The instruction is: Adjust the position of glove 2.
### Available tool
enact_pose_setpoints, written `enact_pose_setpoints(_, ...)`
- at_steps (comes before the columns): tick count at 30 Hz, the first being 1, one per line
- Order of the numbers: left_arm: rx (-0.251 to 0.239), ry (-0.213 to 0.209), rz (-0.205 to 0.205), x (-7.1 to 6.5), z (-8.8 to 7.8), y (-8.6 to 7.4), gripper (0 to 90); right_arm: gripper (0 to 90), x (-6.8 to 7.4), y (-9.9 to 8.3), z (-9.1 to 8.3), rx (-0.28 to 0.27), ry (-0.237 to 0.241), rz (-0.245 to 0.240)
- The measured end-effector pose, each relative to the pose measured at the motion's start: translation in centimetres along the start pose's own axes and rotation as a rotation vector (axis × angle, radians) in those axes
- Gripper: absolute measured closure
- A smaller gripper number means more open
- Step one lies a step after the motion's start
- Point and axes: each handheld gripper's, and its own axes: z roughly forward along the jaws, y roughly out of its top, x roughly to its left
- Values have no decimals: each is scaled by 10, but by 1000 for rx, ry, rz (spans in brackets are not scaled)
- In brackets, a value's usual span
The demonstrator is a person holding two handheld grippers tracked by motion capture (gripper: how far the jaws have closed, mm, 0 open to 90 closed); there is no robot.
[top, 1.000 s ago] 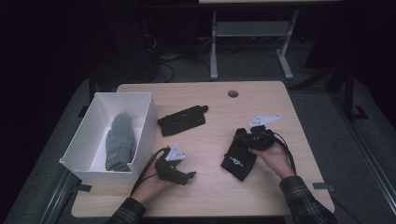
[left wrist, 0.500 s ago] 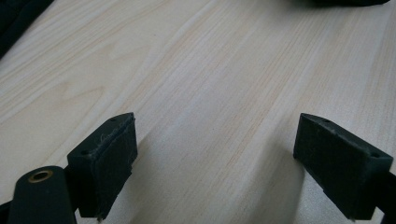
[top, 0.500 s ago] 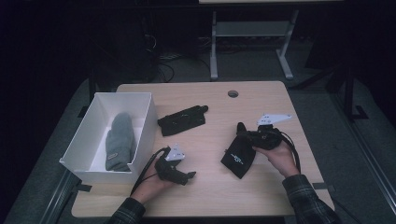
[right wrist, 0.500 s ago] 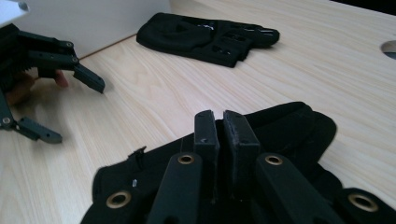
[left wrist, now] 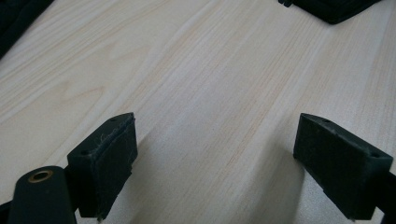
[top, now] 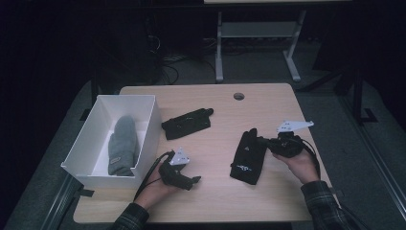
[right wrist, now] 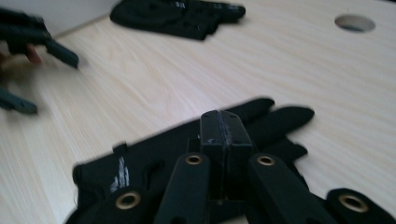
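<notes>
1. A white box [top: 148, 120] on the table's left holds a grey mitten [top: 120, 143].
2. Left gripper [top: 194, 181] rests on the wooden table [top: 268, 100], jaws spread over bare wood.
3. Right gripper [top: 261, 142], jaws pressed together, sits over a black glove [top: 246, 158]; whether it pinches fabric is unclear.
4. Another black glove [top: 186, 123] lies mid-table.

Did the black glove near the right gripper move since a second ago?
Yes. The black glove slid a little toward the white box and now lies straighter, while the table hole stayed put. The right gripper is at its edge, jaws together.
</notes>
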Motion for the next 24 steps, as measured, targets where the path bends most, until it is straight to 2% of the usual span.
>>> enact_pose_setpoints(2,-1,0,0,0,0,0,127,838,-1,-6,-1,32,-17,-5)
enact_pose_setpoints(6,-2,0,0,0,0,0,128,805,-1,-27,-3,135,-54,-42)
enact_pose_setpoints(10,-1,0,0,0,0,0,128,893,0,-42,-5,196,-38,-26)
enact_pose_setpoints(15,-1,0,0,0,0,0,128,900,4,-46,1,225,12,-18)
enact_pose_setpoints(18,-1,0,0,0,0,0,128,900,5,-47,4,245,23,-23)
enact_pose_setpoints(21,-1,0,0,0,0,0,128,900,5,-47,4,246,31,-8)
enact_pose_setpoints(22,-1,0,0,0,0,0,128,890,5,-46,3,248,30,0)
enact_pose_setpoints(24,-2,1,0,0,0,0,128,805,5,-46,2,231,23,24)
